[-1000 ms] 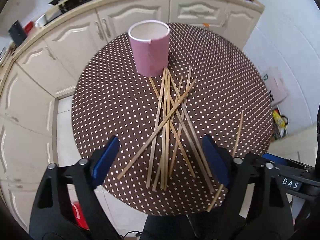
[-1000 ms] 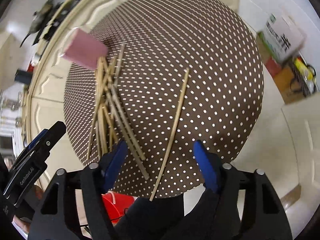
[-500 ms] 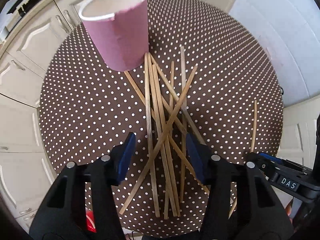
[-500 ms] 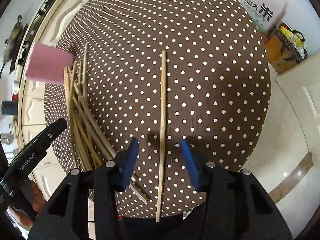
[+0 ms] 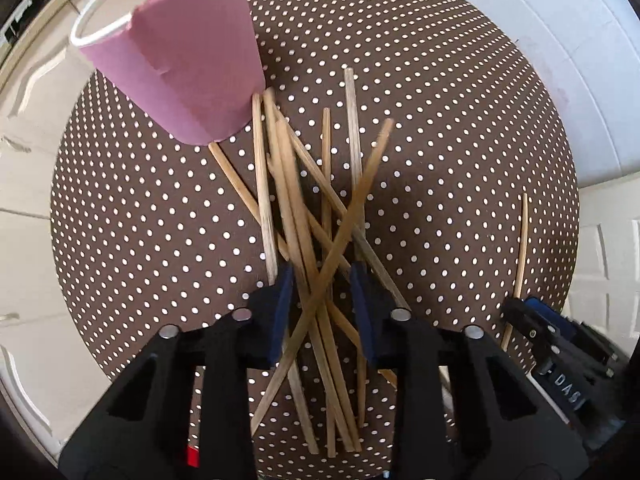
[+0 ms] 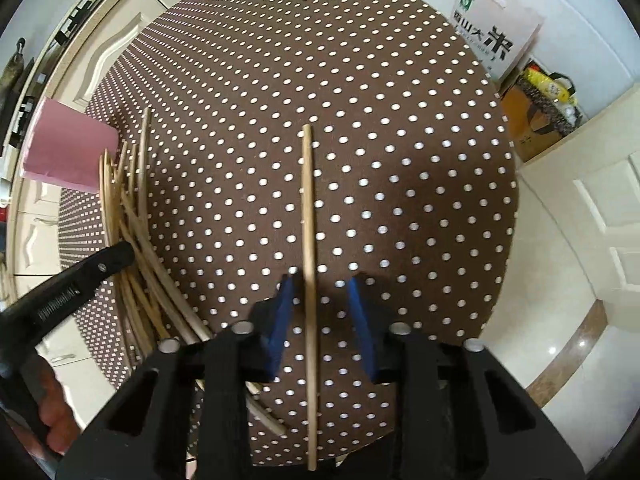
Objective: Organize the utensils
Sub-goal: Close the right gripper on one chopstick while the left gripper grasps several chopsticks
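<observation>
A pile of several wooden chopsticks (image 5: 308,216) lies crossed on the round brown dotted table (image 5: 120,208), just in front of a pink cup (image 5: 176,60). My left gripper (image 5: 322,276) is open and low over the pile, with several sticks between its blue pads. A single chopstick (image 6: 308,240) lies apart on the table. My right gripper (image 6: 320,284) is open and straddles its near half. The pile (image 6: 128,216) and cup (image 6: 66,156) show at the left of the right wrist view. The single stick (image 5: 520,248) shows at the right of the left wrist view.
The table edge curves close below both grippers. Cream kitchen cabinets (image 5: 24,128) stand behind the cup. A rice bag (image 6: 496,32) and a cardboard box (image 6: 536,120) sit on the floor beyond the table. The left gripper's body (image 6: 68,292) reaches in beside the pile.
Both grippers have dropped toward the table and narrowed their jaws. The left one now straddles the pile; the right one now straddles the single chopstick.
</observation>
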Motion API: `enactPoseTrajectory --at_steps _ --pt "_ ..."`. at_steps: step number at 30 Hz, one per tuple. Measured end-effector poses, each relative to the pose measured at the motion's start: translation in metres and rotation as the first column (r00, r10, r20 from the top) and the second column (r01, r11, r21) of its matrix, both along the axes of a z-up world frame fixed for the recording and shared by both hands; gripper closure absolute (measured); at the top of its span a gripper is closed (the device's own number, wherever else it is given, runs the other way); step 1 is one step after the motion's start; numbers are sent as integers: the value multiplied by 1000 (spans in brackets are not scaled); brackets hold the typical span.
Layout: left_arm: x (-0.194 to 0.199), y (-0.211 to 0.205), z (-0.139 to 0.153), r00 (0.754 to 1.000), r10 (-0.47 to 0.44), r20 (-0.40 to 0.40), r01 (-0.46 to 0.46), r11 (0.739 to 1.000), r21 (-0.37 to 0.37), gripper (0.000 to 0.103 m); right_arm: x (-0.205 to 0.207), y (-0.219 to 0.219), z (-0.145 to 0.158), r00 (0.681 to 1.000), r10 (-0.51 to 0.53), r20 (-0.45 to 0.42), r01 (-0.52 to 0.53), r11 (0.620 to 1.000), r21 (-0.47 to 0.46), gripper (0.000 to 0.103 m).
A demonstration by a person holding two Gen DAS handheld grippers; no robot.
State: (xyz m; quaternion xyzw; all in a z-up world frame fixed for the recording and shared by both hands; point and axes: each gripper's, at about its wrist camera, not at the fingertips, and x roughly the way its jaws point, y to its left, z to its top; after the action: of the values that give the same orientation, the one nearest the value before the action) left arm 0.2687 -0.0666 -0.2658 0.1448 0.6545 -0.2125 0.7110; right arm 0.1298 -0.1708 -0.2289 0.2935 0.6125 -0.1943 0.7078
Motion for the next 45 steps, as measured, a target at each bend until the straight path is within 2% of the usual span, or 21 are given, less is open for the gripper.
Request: enactPoseTrajectory --at_steps 2,5,12,16,17,24,31,33,39,45 --pt "10 -6 -6 999 15 -30 -15 1000 -17 87 -4 -3 0 1000 -13 -1 13 1000 -7 92" --pt "16 -12 -6 1000 8 -16 -8 1000 -10 90 -11 -11 0 999 -41 9 40 999 12 98" --pt "21 -28 -2 1000 7 -22 -7 1000 -19 91 -12 -32 -5 996 -89 31 85 992 91 98" --pt "15 -25 0 1000 -1 -28 1 1000 12 91 -12 -41 -9 997 -77 31 74 992 102 98" --pt "0 -11 5 1000 3 -26 -2 1000 16 91 -12 -41 -9 997 -71 30 67 993 101 98" --pt "-5 -10 -2 998 45 -37 -43 998 39 90 -8 -38 -10 999 -49 25 46 993 105 98" --pt "-8 3 0 995 74 -67 -74 997 10 90 -7 -37 -12 999 -38 21 36 994 105 98" --pt "-10 3 0 995 69 -74 -68 998 16 86 -7 -37 -12 999 -35 19 33 994 104 98" --pt "-28 31 6 996 80 -48 -81 997 -10 86 -7 -36 -12 999 -38 19 36 994 108 98" --pt "-29 37 14 996 84 -25 -85 996 -21 91 -6 -36 -11 999 -38 19 35 993 109 98"
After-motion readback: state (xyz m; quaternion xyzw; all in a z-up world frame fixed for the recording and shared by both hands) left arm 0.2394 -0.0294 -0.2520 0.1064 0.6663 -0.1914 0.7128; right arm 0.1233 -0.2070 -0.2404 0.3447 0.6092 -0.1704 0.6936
